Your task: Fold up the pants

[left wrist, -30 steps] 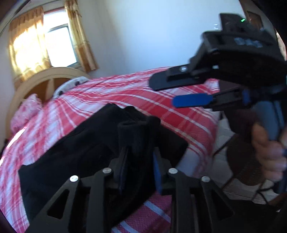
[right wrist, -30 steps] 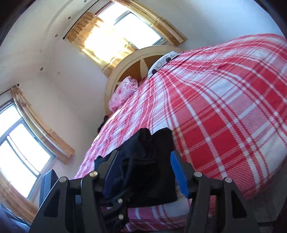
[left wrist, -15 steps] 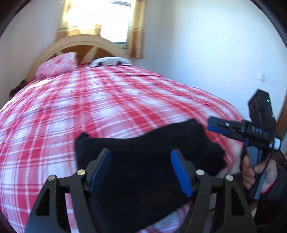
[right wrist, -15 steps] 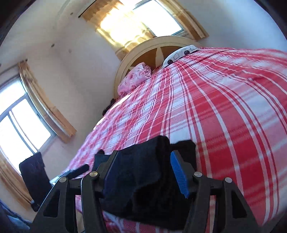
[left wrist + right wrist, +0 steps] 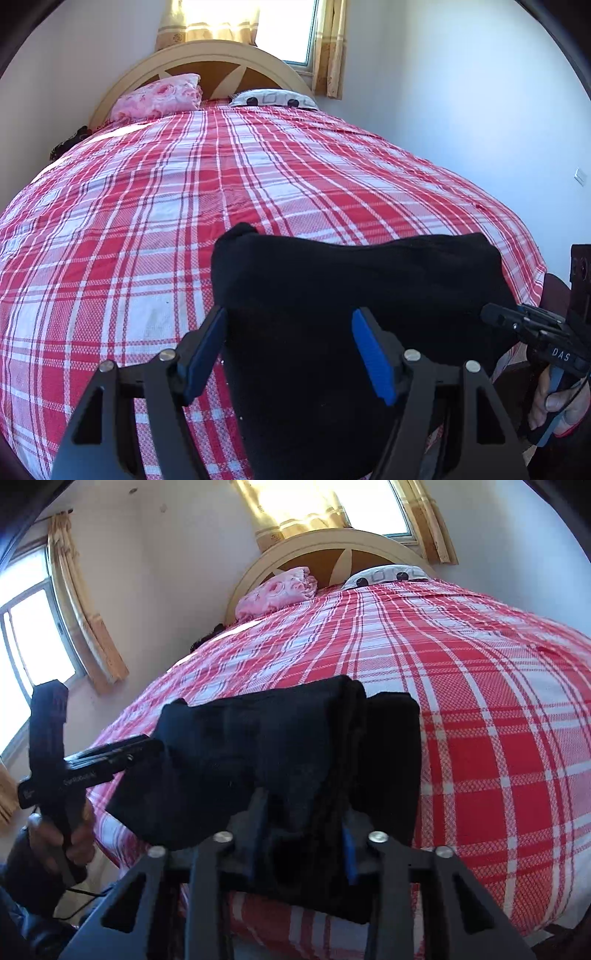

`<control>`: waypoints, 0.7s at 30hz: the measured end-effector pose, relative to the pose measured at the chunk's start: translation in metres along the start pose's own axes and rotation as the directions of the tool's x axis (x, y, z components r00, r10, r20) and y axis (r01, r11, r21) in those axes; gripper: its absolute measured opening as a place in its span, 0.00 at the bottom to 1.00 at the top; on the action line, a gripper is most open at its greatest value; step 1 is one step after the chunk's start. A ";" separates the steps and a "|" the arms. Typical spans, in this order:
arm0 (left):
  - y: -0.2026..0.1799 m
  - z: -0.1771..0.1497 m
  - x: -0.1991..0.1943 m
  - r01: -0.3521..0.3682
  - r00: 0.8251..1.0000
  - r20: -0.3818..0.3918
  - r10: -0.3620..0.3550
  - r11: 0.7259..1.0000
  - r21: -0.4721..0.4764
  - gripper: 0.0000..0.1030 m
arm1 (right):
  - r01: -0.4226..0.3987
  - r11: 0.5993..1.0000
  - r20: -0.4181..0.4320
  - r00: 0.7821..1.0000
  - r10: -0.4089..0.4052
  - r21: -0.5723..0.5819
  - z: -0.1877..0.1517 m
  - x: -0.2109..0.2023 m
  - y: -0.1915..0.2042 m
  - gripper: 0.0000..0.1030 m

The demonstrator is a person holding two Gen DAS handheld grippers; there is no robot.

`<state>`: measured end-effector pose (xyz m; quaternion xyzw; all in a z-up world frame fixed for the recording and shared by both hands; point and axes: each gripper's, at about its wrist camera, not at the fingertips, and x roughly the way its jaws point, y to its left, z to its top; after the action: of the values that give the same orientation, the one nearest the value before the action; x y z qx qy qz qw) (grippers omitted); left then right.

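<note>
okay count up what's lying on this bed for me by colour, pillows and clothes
Black: 1, the folded pants
Pink: 1, the rose-print pillow
White with dark spots: 1, the second pillow
Total: 3, all on the red plaid bedspread

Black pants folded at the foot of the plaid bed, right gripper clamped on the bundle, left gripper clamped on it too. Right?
Not quite. In the left wrist view the left gripper is open, its blue pads apart over the black pants and pressing on nothing. The right gripper has just been closing and is clamped on the bundle at the foot of the plaid bed.
</note>
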<state>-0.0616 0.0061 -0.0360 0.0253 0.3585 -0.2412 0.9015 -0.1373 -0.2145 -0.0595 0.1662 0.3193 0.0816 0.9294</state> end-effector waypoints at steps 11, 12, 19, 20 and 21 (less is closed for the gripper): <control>0.002 0.013 -0.011 -0.018 0.999 0.049 0.018 1.000 -0.007 0.70 | 0.065 0.995 0.098 0.994 -0.057 -0.076 0.007 -0.037 0.004 0.22; -0.001 0.013 -0.009 -0.015 0.999 0.042 0.015 1.000 -0.002 0.70 | 0.076 0.995 0.078 0.994 -0.071 -0.058 0.001 -0.033 -0.001 0.22; -0.025 0.010 0.013 -0.143 0.989 -0.009 0.145 0.983 0.118 0.71 | 0.052 0.998 0.084 0.995 -0.056 0.043 -0.018 -0.034 -0.019 0.36; -0.024 0.010 0.011 -0.147 0.989 -0.002 0.148 0.982 0.116 0.71 | 0.066 0.996 0.083 0.994 -0.071 0.059 -0.018 -0.040 -0.022 0.36; -0.023 0.011 0.008 -0.150 0.989 0.009 0.150 0.982 0.112 0.71 | 0.101 0.992 0.096 0.989 -0.109 0.078 -0.018 -0.050 -0.025 0.36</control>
<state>-0.0601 -0.0198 -0.0304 0.1027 0.3411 -0.1925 0.9144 -0.1862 -0.2462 -0.0533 0.1869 0.2832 0.0124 0.9406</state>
